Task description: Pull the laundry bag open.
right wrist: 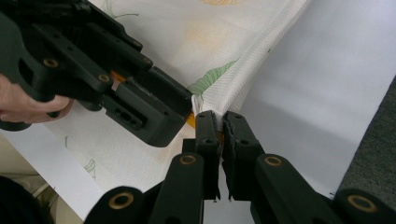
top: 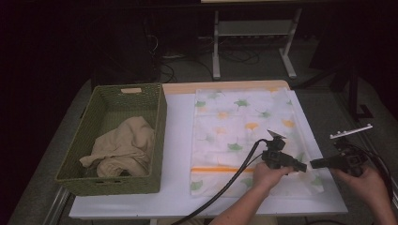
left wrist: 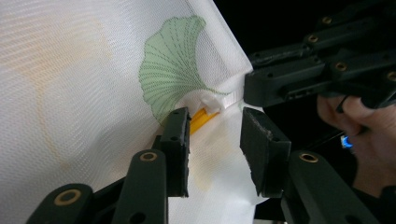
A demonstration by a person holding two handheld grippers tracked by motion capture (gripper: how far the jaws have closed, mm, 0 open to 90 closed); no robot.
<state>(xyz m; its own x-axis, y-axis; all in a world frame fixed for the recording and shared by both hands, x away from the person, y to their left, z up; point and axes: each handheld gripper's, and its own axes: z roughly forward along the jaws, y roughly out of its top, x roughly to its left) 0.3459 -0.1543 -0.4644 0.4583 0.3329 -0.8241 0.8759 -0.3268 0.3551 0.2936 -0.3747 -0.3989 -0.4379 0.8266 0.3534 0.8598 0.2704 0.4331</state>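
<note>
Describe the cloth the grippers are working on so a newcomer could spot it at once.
On the white table, right of the green woven basket, lies a flat, spread-out pillowcase, where the right gripper is shut on its edge and the left gripper is open at it. Unlike the plain beige cloth crumpled in the basket, it is white with green and orange ginkgo leaves and an orange stripe.

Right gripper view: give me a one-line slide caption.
Right gripper pinches the leaf-print pillowcase at its edge while the left gripper reaches in beside it.
</note>
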